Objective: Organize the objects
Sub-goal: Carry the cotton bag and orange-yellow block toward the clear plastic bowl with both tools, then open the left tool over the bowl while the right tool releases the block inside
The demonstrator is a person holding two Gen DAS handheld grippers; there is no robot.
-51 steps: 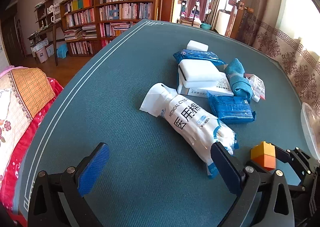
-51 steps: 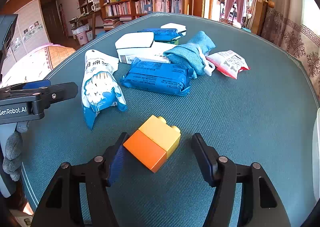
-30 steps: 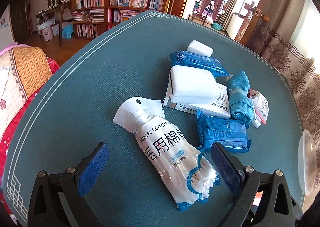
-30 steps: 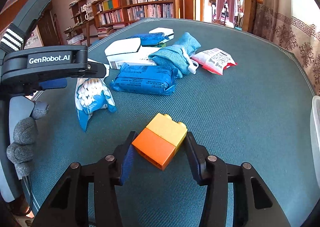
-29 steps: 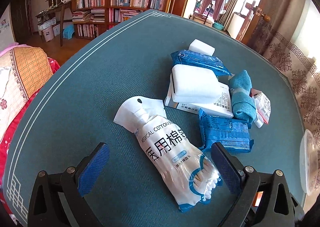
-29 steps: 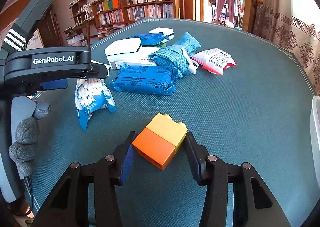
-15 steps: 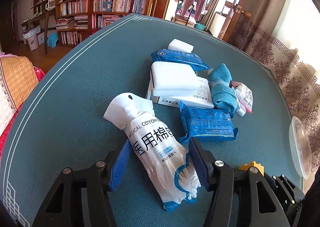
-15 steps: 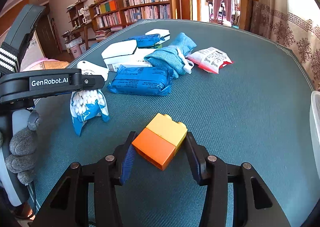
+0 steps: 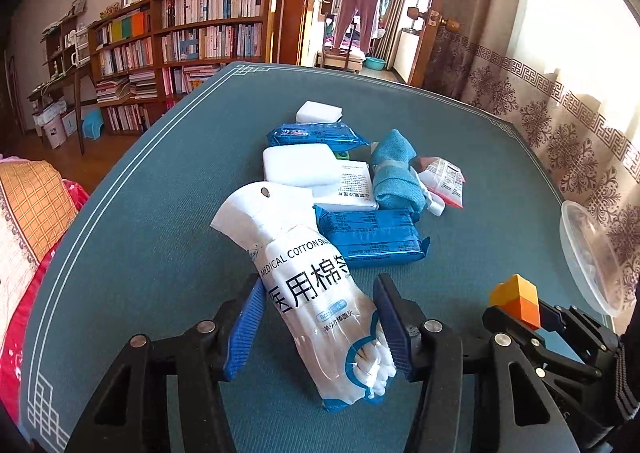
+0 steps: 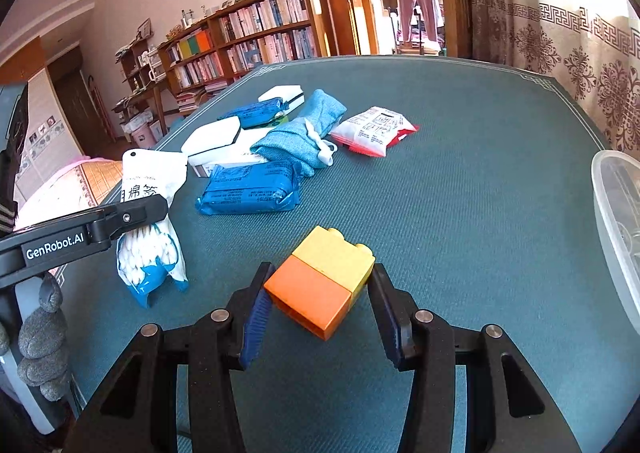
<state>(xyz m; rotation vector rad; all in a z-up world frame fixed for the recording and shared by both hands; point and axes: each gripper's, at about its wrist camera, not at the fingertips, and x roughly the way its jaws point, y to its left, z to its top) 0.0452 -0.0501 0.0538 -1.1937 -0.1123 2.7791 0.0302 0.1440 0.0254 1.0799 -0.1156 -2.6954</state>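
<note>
Cotton swab bag (image 9: 320, 305) between closing left gripper (image 9: 320, 327) fingers, pads touching, block (image 10: 322, 279) clamped by right gripper (image 10: 320, 311) fingers

Bare bench (image 10: 460, 173) lies open from twelve to two o'clock of the right claw (image 10: 320, 293) — the clear tub (image 10: 616, 237) blocks three, the packet pile (image 10: 256, 157) crowds eleven.
</note>
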